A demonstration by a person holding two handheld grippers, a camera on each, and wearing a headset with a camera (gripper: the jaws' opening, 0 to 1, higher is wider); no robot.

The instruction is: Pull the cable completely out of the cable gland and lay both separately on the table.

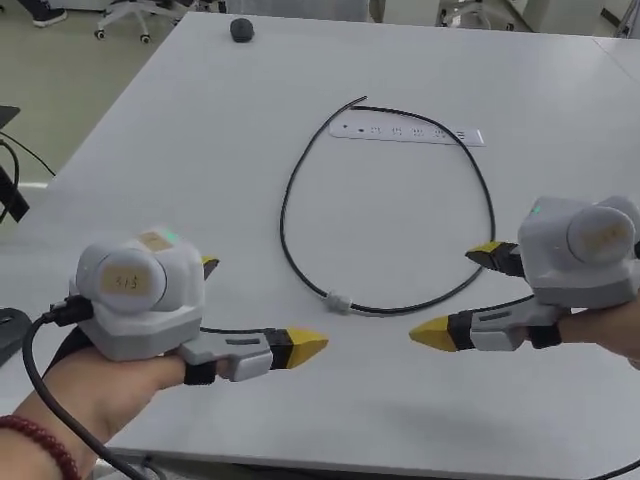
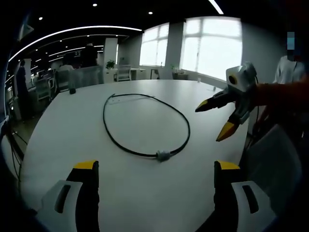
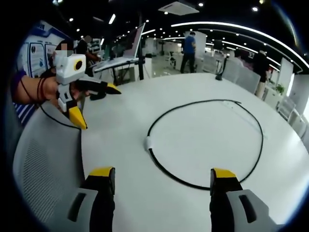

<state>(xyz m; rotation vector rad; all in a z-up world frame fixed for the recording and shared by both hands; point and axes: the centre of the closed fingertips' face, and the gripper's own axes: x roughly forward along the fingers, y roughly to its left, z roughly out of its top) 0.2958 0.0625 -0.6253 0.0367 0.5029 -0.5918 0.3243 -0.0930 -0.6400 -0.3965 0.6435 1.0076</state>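
1. In the head view, a black cable (image 1: pixel 284 215) is laid in a big loop on the white counter (image 1: pixel 200 120). The small pale cable gland (image 1: pixel 338 299) is seen on the near part of the loop, with the cable running through it. A white power strip (image 1: pixel 410 132) is touched by the far part of the loop. The left gripper (image 1: pixel 262 305) and the right gripper (image 1: pixel 443 294) are held above the counter, one on each side of the gland. Both are opened wide and nothing is held.
2. In the left gripper view, the left gripper (image 2: pixel 155 169) is spread wide. The cable gland (image 2: pixel 162 155) is seen just ahead on the cable (image 2: pixel 104 118). The right gripper (image 2: pixel 207 124) is seen wide open too.
3. In the right gripper view, the right gripper (image 3: pixel 161 173) is spread wide and kept empty. The cable gland (image 3: pixel 148 143) is seen on the near left of the cable (image 3: pixel 260 130). The left gripper (image 3: pixel 100 108) is held open further left.
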